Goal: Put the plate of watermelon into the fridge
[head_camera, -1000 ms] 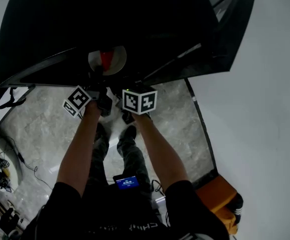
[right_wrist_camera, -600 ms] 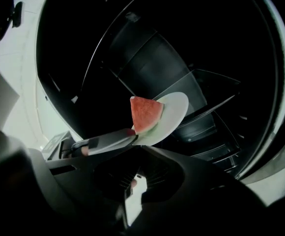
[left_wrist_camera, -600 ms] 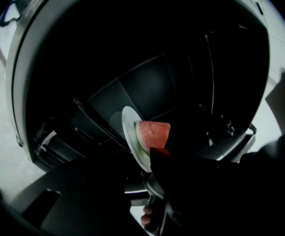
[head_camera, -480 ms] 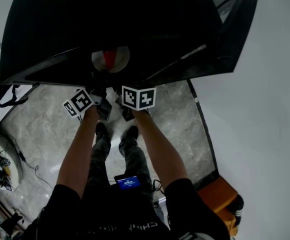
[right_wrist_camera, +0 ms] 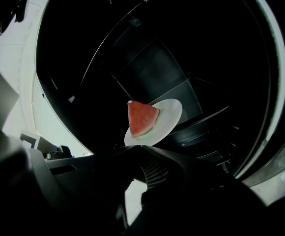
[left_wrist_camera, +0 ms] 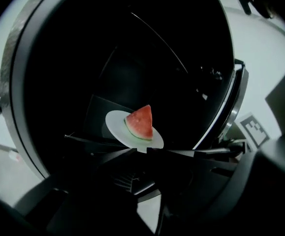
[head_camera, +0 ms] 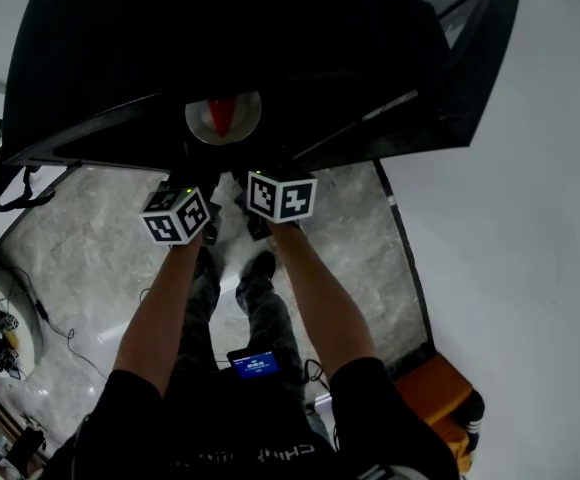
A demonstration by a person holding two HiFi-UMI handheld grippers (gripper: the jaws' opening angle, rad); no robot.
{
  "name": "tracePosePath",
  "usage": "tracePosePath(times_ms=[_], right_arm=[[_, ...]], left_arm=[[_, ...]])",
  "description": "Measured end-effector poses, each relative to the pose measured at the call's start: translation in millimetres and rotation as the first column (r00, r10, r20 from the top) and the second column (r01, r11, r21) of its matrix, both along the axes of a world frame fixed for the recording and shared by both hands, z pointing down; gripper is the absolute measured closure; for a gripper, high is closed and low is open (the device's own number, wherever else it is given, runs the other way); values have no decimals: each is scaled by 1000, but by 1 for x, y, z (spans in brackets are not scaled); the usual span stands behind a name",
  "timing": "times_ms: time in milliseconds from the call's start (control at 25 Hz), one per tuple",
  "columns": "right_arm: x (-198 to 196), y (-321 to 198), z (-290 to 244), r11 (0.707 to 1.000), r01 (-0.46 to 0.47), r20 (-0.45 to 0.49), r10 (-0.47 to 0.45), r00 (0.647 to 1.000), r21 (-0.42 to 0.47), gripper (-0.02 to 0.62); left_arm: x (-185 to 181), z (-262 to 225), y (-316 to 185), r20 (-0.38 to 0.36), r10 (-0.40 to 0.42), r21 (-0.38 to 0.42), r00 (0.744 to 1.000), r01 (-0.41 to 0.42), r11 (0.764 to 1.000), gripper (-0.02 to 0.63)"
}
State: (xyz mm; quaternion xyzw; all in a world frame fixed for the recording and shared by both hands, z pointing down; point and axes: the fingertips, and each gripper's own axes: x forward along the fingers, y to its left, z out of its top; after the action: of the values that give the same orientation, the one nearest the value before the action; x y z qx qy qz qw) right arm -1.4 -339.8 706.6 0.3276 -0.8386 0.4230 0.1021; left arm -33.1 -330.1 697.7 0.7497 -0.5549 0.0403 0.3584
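A white plate (head_camera: pixel 223 116) with a red watermelon wedge (head_camera: pixel 221 114) sits inside the dark fridge (head_camera: pixel 220 38). In the right gripper view my right gripper (right_wrist_camera: pixel 140 147) is shut on the near rim of the plate (right_wrist_camera: pixel 164 117), with the wedge (right_wrist_camera: pixel 141 117) just beyond. In the left gripper view my left gripper (left_wrist_camera: pixel 137 150) reaches the near rim of the plate (left_wrist_camera: pixel 118 127) from the other side. Its jaws have just been closing. A narrow gap remains between the tips, and the white rim shows in it. Both marker cubes (head_camera: pixel 177 215) (head_camera: pixel 282 197) hang below the fridge opening.
The fridge door (head_camera: pixel 470 58) stands open at the right, next to a white wall (head_camera: pixel 530 218). Dark shelves (right_wrist_camera: pixel 201 127) run inside the fridge. Below are a marble floor (head_camera: pixel 90 258), the person's feet (head_camera: pixel 255 268), cables at the left (head_camera: pixel 0 328) and an orange object (head_camera: pixel 440 388).
The left gripper has rolled about its own axis, so its cube shows other faces and sits slightly more to the right. The right gripper and the plate have kept still.
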Motion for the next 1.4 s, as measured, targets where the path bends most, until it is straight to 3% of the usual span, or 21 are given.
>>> tracePosePath(times_ms=[200,480,1400], right_arm=[[-1,-5,0,1000,12,-27,-12,1000,17,580],[-10,-24,-3,999,26,-66,-23,998,36,580],[-25,-64,-7,996,31,-124,-20,992,86,580]], left_arm=[[0,0,-10,110,17,-15,994,-15,1000,569],[-4,2,-28,157,18,-54,987,-9,999,575],[-15,3,-67,217,42,-92,975,-22,996,591]])
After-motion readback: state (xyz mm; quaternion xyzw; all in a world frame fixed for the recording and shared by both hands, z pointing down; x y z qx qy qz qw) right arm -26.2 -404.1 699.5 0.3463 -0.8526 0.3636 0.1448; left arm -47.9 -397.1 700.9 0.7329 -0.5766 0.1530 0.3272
